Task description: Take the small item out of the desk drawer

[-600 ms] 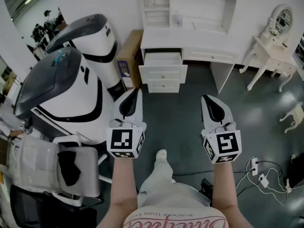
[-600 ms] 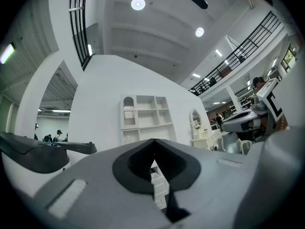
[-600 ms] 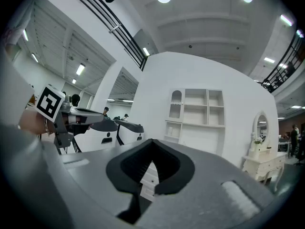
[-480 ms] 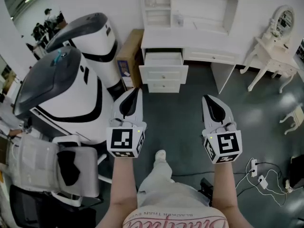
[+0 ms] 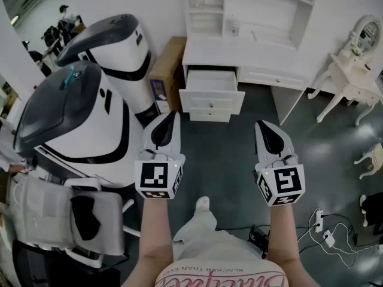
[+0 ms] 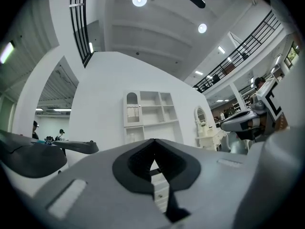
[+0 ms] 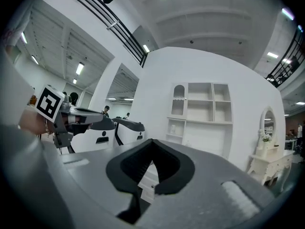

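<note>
Dark grey glossy floor [image 5: 239, 154] carries everything. White desk [image 5: 257, 49] w/ shelf hutch stands at far wall, top drawer [image 5: 210, 82] pulled out. Cardboard box [image 5: 166, 70] sits just beside desk, on its left. Two big white-and-grey pod machines [image 5: 78, 124] fill left side; grey-padded chair [image 5: 66, 220] near them, bottom left. On right: white vanity table [image 5: 350, 76] w/ oval mirror, small white stool [image 5: 372, 157] apart from it. Power strip [image 5: 328, 238] + cables lie bottom right. Small pale item [image 5: 233, 27] on desk shelf, can't tell what.
</note>
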